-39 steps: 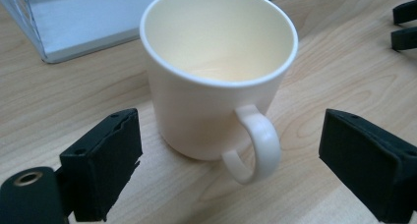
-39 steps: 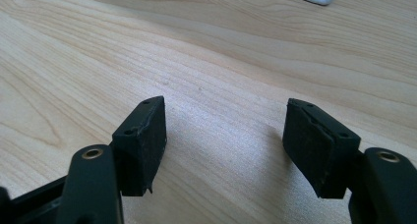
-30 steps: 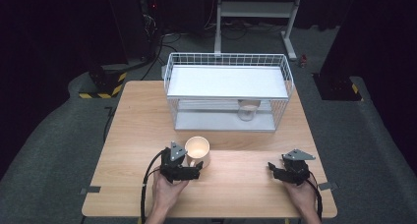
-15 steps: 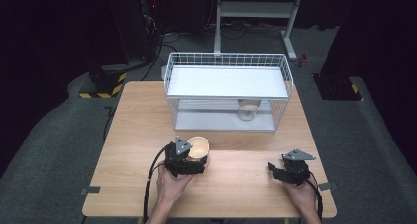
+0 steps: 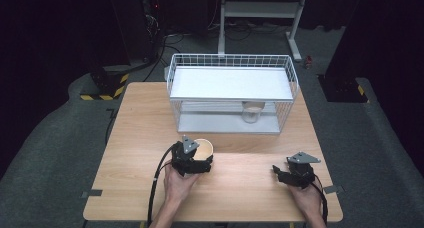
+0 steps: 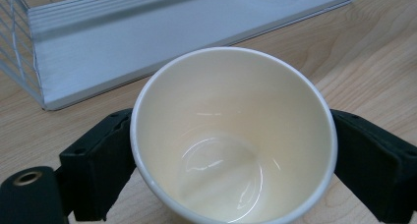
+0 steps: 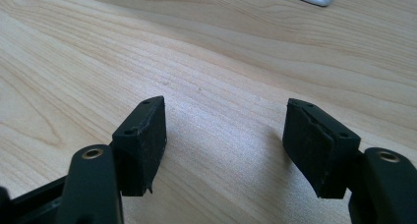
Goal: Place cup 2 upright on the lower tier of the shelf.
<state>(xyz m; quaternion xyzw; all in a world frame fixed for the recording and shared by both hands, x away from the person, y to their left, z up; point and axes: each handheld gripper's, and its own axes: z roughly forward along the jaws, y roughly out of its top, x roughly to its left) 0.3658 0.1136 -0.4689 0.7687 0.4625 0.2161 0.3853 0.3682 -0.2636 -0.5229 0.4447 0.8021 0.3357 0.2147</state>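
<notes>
On the left, the left claw [image 5: 200, 163] is clamped on a paper cup [image 5: 202, 149]: in the left gripper view the two black pads press against opposite sides of the cup [image 6: 233, 135], which is empty, its pale inside and glossy bottom showing. The cup is over the near half of the wooden worktop [image 5: 140, 138], a little in front of the wire rack [image 5: 231, 95] and just left of centre. Against the earlier high views the cup and the hand [image 5: 179, 184] that carries it have drifted only slightly, a touch towards the near edge, and the grip looks the same. I take that to mean the cup is secured and the carry has barely begun; the likely goal is one of the rack's shelves, since a second, clear cup [image 5: 251, 112] already stands on the lower shelf towards the right, but which shelf is meant cannot be told.

On the right, the right claw [image 5: 289, 174] rests low over the worktop near the front right corner, in the same spot as before. Its pads [image 7: 142, 145] stand apart with bare wood between them, holding nothing. It seems to be waiting while the left side does the work.
</notes>
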